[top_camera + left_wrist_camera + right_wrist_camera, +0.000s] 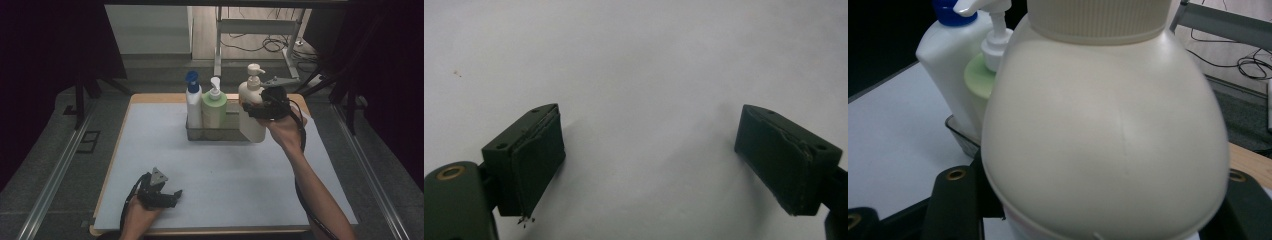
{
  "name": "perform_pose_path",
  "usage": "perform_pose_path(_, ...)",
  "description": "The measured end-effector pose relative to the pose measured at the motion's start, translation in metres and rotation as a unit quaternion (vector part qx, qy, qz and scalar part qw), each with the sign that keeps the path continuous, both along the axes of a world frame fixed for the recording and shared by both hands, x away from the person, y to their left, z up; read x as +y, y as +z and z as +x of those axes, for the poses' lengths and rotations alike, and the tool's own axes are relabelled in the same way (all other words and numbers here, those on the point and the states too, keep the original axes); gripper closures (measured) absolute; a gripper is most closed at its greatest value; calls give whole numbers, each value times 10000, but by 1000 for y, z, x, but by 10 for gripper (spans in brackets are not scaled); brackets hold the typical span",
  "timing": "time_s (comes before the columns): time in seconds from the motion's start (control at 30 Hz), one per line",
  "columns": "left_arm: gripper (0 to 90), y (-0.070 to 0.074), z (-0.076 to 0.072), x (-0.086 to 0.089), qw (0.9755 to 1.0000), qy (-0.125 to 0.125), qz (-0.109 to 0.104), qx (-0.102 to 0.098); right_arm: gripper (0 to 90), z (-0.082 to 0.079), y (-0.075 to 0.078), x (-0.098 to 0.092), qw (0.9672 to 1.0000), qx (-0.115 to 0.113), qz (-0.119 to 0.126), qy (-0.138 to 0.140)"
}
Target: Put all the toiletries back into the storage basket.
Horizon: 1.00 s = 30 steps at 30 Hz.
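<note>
My right gripper (256,107) is shut on a cream pump bottle (252,127), holding it upright by its upper body at the right end of a dark basket (212,134). In the right gripper view the cream bottle (1103,125) sits close between the two black jaws. A white bottle with a blue cap (193,102) and a green pump bottle (214,110) stand in the basket. Near the table's front left, my left gripper (172,196) lies low over the pale mat. Its jaws (649,160) stand wide apart with nothing between them.
The pale mat (220,185) covers a wooden table whose edge shows at the back right (300,97). Metal rails run along both sides of the table. Beyond the far edge stand a desk frame (260,30) and loose cables on the floor.
</note>
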<state>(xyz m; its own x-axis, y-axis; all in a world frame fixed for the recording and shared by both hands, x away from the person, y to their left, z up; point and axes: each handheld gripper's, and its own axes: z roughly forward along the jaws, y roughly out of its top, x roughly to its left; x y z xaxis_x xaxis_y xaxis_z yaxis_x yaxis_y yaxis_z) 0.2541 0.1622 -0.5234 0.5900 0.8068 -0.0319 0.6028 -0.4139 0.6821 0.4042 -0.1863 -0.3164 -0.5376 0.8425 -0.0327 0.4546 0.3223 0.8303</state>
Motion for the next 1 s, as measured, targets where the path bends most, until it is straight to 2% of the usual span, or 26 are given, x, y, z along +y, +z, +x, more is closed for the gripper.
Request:
perform_pose_path(0.4, 120, 0, 0, 0, 10000, 0, 1, -1, 373, 30, -4, 8, 9997, -26, 111, -226)
perform_pose_path(0.77, 121, 0, 0, 0, 10000, 0, 0, -1, 373, 49, -10, 10, 9990, -17, 150, -418)
perform_pose_path(1.0, 121, 0, 0, 0, 10000, -5, 7, 3, 374, 61, -19, 12, 9985, -24, 172, -528)
